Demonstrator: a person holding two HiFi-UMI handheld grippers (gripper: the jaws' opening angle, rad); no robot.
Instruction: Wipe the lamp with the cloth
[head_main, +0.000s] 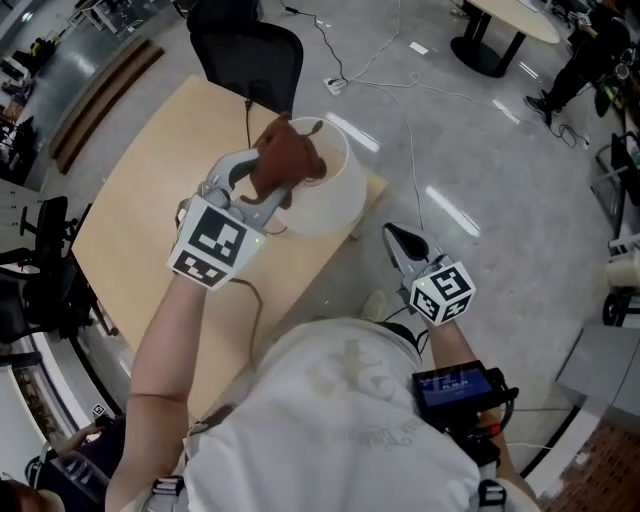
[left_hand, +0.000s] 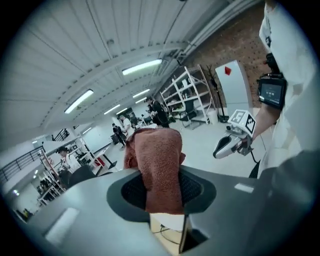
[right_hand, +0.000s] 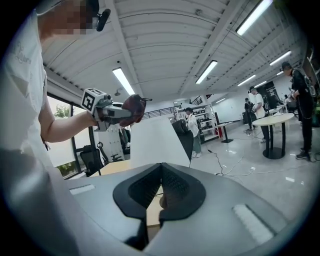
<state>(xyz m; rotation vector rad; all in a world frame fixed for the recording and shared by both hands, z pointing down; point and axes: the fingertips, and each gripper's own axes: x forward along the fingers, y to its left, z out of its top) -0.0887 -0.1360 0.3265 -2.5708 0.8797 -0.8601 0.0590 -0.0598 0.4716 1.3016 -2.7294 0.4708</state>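
Jaws of the left gripper are clamping a rust-brown cloth, which is bunching up above the pads. In the head view that cloth is hanging over the near top rim of the lamp, a white drum shade standing near the far corner of a wooden table. Whether the fabric is touching the rim cannot be told. A black cord is running across the tabletop behind the shade.

The right gripper is holding nothing, its jaws are meeting, and it is hovering off the table's edge, well apart from the lamp.

The step in hand looks like bringing the cloth onto the shade. Next, the person is probably needing to press the fabric against the shade and sweep it along the surface, gently enough not to tip the light lamp.

Both marker cubes are showing only black-and-white squares. Writing on the wrist screen is too small to read.
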